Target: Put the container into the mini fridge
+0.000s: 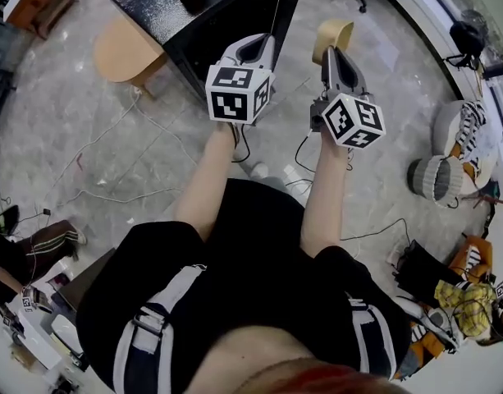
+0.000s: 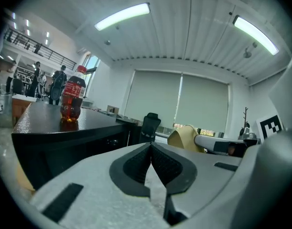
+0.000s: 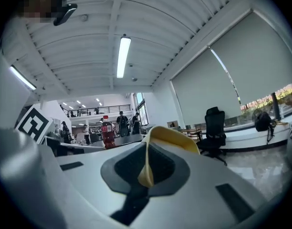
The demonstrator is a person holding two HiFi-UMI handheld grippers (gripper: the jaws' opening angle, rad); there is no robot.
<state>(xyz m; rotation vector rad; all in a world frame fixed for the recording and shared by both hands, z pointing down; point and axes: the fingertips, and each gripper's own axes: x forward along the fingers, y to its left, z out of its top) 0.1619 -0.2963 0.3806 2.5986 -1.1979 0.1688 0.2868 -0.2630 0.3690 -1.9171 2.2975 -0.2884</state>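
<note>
Holding the tan round container (image 1: 333, 33) at one o'clock by its rim in the pinched right gripper (image 1: 333, 53), carry it level toward the black speckled cabinet (image 1: 148, 2) at eleven o'clock, reserving the closed, empty left gripper (image 1: 255, 46) for any door.

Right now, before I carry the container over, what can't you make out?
- The container: only its rim shows in the right gripper view. The right gripper, jaws shut on it, hides the rest.
- The mini fridge: not identifiable. The black cabinet is cut off by the head view's top edge, and no door shows.
- The bottle: its label is too small to read in the left gripper view.
</note>
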